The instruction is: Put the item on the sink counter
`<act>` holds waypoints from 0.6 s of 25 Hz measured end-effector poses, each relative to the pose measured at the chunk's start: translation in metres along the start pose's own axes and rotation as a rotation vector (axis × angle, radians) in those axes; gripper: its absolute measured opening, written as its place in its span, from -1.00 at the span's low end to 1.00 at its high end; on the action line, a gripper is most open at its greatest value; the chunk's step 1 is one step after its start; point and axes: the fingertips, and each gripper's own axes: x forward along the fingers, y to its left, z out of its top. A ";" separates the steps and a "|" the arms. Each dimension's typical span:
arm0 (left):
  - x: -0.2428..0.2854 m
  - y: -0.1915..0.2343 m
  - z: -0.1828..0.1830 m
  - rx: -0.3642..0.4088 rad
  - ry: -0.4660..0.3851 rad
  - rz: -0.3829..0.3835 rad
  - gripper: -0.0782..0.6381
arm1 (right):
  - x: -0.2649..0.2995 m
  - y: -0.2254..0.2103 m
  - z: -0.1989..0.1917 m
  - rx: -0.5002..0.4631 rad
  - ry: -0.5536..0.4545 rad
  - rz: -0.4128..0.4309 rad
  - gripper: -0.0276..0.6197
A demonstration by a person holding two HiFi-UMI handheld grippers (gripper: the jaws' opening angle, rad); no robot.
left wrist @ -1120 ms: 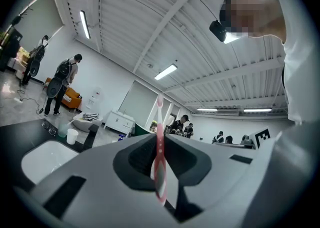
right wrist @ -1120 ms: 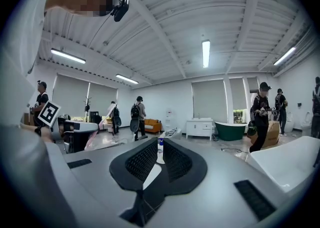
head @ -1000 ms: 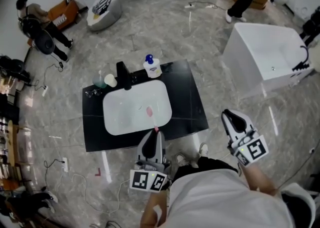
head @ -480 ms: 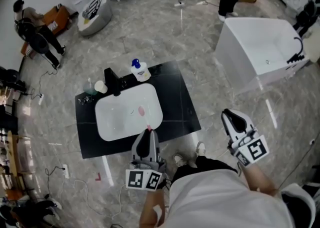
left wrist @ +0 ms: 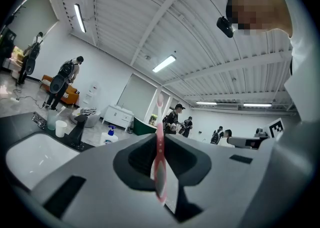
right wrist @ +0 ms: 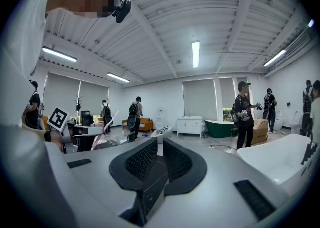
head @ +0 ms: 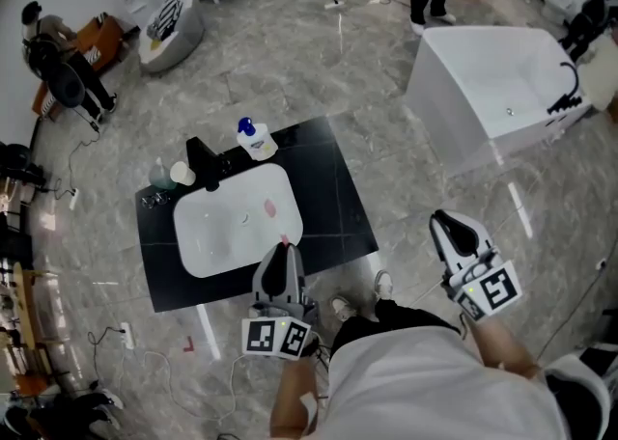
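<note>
My left gripper (head: 282, 251) is shut on a pink toothbrush (head: 284, 239), whose tip pokes out over the front edge of the black sink counter (head: 343, 206). In the left gripper view the toothbrush (left wrist: 159, 117) stands upright between the jaws of the left gripper (left wrist: 159, 147). The white basin (head: 217, 226) lies just beyond it, with a small pink item (head: 269, 206) inside. Well off to the right of the counter, over the floor, my right gripper (head: 450, 228) is shut with nothing in it; the right gripper view shows the right gripper (right wrist: 161, 151) with its pads together.
At the back of the counter stand a black faucet (head: 201, 160), a white cup (head: 181, 174), a green bottle (head: 160, 176) and a blue-pump soap bottle (head: 256, 142). A white bathtub (head: 492, 91) sits on the floor at right. People stand at the room's edges; cables lie at left.
The head view has shifted, so the counter sits lower and further left in frame. My left gripper still holds the toothbrush at the counter's front edge. The right gripper has not moved.
</note>
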 end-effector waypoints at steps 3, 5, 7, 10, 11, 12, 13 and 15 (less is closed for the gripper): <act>0.008 0.000 -0.004 0.001 0.010 0.001 -0.65 | -0.001 -0.005 0.001 0.001 -0.004 -0.002 -0.74; 0.013 0.000 -0.007 0.005 0.014 0.003 -0.65 | -0.002 -0.008 0.002 0.004 -0.007 -0.003 -0.74; 0.016 0.000 -0.009 0.009 0.021 0.005 -0.65 | -0.002 -0.010 0.002 0.006 -0.011 -0.002 -0.74; 0.019 -0.001 -0.011 0.014 0.029 0.008 -0.65 | -0.001 -0.012 0.005 0.007 -0.019 0.002 -0.74; 0.020 -0.001 -0.013 0.016 0.031 0.008 -0.65 | -0.001 -0.013 0.005 0.007 -0.020 0.003 -0.74; 0.021 0.000 -0.016 0.018 0.032 0.008 -0.65 | -0.001 -0.014 0.005 0.007 -0.020 0.004 -0.74; 0.023 0.001 -0.018 0.020 0.034 0.008 -0.65 | -0.001 -0.015 0.005 0.008 -0.021 0.004 -0.74; 0.026 0.003 -0.021 0.021 0.040 0.012 -0.65 | 0.000 -0.016 0.005 0.008 -0.020 0.004 -0.74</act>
